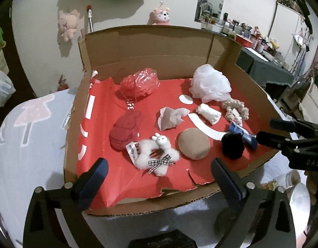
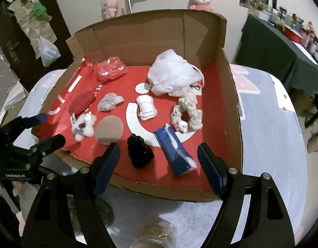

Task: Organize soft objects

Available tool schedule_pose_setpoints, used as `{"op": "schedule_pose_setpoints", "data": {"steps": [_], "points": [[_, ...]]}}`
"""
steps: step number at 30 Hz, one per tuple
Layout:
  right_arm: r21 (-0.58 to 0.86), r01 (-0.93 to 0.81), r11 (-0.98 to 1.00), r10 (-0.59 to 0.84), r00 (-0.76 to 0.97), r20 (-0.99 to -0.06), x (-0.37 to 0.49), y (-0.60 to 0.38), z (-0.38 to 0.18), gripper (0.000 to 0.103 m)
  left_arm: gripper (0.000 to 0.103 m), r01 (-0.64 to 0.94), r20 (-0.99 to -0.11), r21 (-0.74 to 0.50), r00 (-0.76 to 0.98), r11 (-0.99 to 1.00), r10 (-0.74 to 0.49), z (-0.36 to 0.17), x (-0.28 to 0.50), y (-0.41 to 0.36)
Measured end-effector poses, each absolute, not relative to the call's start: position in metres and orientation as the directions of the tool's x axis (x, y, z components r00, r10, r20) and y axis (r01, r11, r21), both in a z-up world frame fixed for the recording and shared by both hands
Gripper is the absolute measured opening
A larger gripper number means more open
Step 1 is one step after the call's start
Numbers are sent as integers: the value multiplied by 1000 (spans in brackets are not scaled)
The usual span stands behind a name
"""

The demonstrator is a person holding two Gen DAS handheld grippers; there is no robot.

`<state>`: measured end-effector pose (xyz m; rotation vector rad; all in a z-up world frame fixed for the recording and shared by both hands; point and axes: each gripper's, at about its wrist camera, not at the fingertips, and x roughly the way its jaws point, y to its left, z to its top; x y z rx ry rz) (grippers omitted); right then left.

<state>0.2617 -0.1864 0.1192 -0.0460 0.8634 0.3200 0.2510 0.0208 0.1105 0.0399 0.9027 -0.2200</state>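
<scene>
While both grippers hover at the near edge of the cardboard box (image 1: 146,47), the left gripper (image 1: 159,177) and right gripper (image 2: 159,161) stand with jaws apart, holding nothing. Nearest lie a fluffy white bunny charm (image 1: 156,155), black pompom (image 2: 140,152) and blue packet (image 2: 175,155); farther back, a white mesh bath pouf (image 2: 171,76). Closing carelessly could snag the torn red liner (image 1: 138,181), dragging neighbouring items.
</scene>
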Motion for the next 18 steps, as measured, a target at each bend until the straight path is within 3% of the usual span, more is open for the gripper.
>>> {"op": "schedule_pose_setpoints", "data": {"steps": [12,18], "points": [[97,-283,954,254,597,-761,260,-178,104,77,103,132,-798,-35,593,991,-107,102,253,23],[32,-257,966,189,616,-764,260,-175,103,77,103,73,-829,-46,554,996,-79,95,260,30]]}}
